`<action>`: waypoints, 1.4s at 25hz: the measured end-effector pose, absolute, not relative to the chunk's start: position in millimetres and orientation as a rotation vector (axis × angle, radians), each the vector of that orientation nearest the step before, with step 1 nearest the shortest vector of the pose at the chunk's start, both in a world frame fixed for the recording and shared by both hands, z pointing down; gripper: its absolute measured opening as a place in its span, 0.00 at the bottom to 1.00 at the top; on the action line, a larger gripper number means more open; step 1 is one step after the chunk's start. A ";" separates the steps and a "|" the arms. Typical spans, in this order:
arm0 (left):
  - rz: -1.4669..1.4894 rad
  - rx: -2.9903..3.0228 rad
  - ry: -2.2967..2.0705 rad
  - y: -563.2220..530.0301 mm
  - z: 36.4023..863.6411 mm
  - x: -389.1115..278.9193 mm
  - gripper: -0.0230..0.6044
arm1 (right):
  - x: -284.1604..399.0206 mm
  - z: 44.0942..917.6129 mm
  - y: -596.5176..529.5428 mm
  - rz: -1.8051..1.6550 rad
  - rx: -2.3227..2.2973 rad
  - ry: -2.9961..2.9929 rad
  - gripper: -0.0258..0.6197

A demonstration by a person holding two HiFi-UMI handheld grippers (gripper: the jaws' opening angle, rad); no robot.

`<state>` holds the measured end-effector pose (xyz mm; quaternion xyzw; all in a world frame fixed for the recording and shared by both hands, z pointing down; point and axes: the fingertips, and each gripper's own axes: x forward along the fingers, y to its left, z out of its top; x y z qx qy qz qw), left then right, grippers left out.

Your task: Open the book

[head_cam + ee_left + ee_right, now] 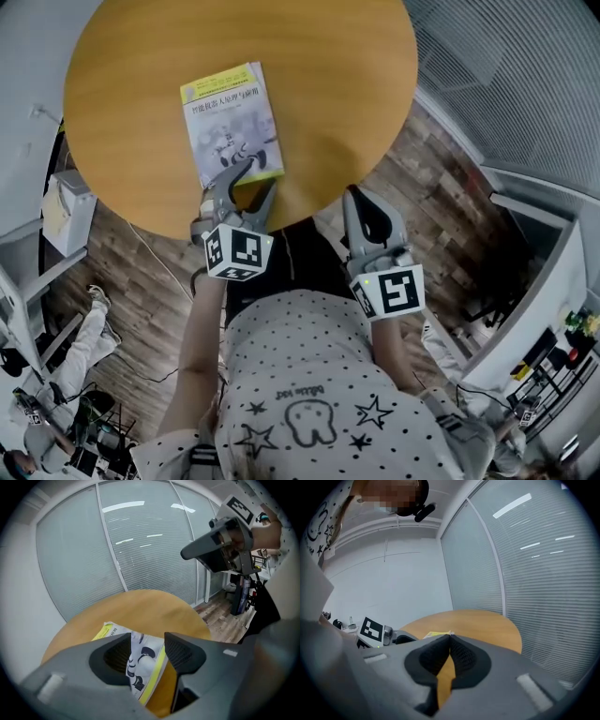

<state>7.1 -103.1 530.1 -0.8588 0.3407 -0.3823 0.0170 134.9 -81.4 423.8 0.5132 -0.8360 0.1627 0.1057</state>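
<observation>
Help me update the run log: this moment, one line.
book: closed, on table; left gripper: open, over book's near corner; right gripper: shut, empty

The book's (230,122) near corner is hidden under the left gripper (255,178), and its cover print is too small to read. The table's (356,94) far edge is cut off at the top.

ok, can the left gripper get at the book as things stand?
Probably yes. The left gripper is open at the near edge of the book, which shows between its jaws; nothing blocks it. The right gripper, shut, sits clear to the side.
</observation>
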 end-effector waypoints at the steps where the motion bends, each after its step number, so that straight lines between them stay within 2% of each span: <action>1: -1.206 -2.673 1.043 -103.0 537.1 7.8 0.37 | 134.9 426.2 -81.6 0.485 1.510 -2.460 0.05; 13: -1.368 -2.667 0.900 -97.1 593.4 19.1 0.39 | 131.1 445.1 -83.8 0.552 1.488 -2.429 0.05; 35: -1.384 -2.695 0.980 -108.0 597.9 29.0 0.39 | 124.5 451.5 -86.5 0.568 1.463 -2.430 0.04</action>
